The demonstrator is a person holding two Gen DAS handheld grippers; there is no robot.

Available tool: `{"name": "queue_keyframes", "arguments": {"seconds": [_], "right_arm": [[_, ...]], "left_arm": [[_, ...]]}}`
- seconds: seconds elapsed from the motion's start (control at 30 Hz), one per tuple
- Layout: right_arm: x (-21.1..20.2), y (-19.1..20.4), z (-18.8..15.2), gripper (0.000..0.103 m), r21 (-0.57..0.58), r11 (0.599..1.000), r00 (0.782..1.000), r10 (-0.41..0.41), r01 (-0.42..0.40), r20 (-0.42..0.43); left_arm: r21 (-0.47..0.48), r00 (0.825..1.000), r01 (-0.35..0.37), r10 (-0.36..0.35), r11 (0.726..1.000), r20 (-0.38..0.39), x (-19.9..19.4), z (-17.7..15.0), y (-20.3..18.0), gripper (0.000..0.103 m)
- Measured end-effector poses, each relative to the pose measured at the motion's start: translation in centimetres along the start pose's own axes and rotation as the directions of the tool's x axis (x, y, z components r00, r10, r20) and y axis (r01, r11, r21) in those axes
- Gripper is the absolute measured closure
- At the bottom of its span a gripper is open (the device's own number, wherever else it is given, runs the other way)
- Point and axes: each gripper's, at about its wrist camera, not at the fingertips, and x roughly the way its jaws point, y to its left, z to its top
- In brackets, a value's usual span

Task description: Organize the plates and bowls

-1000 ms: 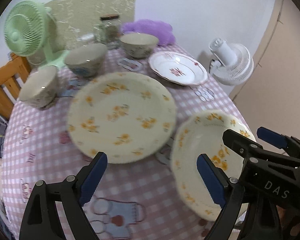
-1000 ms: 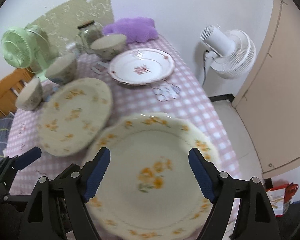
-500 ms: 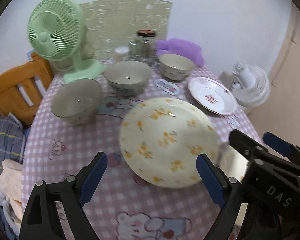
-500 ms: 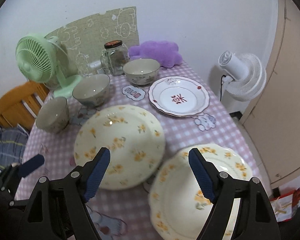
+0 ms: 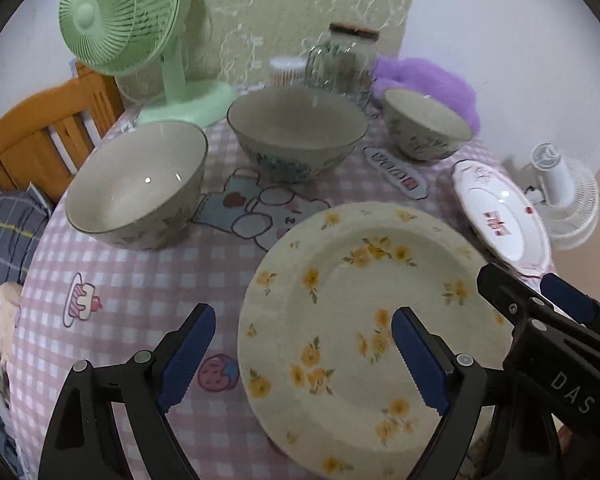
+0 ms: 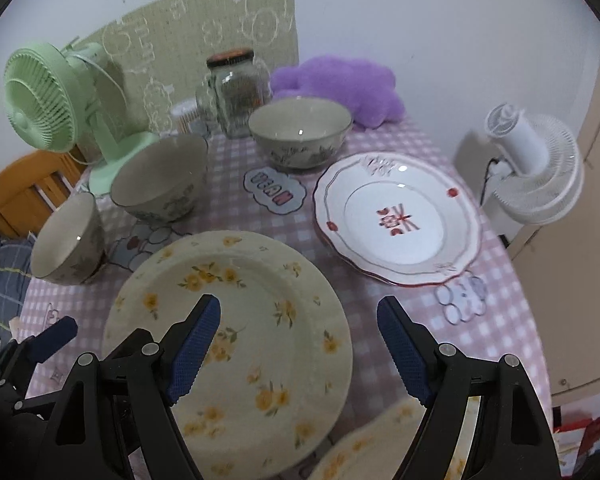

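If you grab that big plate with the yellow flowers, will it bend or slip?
The yellow-flowered plate looks like glazed ceramic, so probably stiff, not bendy. Its glossy surface may be slippery. It lies flat on the tablecloth, so it likely slides rather than tips, and could chip if dropped.

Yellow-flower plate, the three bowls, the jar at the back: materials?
Yellow-flower plate: looks like glazed ceramic, cream with printed flowers and a faint sheen; melamine is not ruled out.
Three bowls: likely glazed ceramic, with sharp light glints inside and painted outsides.
Jar: clear glass, see-through walls; its dark lid's material cannot be told.
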Motion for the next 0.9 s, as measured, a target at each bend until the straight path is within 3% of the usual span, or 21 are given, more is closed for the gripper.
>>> {"name": "queue_keyframes", "arguments": {"seconds": [0.13, 0.37, 0.43, 0.47, 0.7, 0.9], "right_arm": [[2.6, -0.6, 0.3, 0.02, 0.029, 0.999, 0.997, 0.039, -0.038, -0.066], [5.2, -1.0, 0.2, 0.02, 0.038, 0.999, 0.99, 0.043, -0.038, -0.132], [5.7, -0.9, 0.1, 0.026, 0.038, 0.998, 0.987, 0.055, -0.05, -0.154], [5.8, -0.7, 0.0, 0.031, 0.031, 0.998, 0.985, 0.051, -0.046, -0.166], [5.3, 0.2, -0.4, 0.032, -0.019, 1.0, 0.987, -0.002, -0.001, -0.162], [4.4, 1.9, -1.4, 0.032, -0.036, 0.999, 0.982, 0.033, -0.041, -0.187]], "left_arm": [[-0.002, 0.999, -0.041, 0.041, 0.999, -0.028, 1.7, 0.3, -0.4, 0.013], [0.01, 0.996, -0.05, 0.05, 0.999, -0.068, 3.6, 0.2, -0.8, 0.016], [0.031, 0.996, -0.046, 0.048, 0.998, -0.077, 3.7, 0.0, -1.1, 0.019], [0.042, 0.995, -0.047, 0.051, 0.998, -0.082, 3.8, -0.1, -1.2, 0.019], [0.076, 0.993, -0.067, 0.074, 0.995, -0.091, 3.7, 0.0, -0.6, 0.026], [0.076, 0.988, -0.103, 0.111, 0.992, -0.109, 2.9, -1.1, 1.5, 0.029]]}}
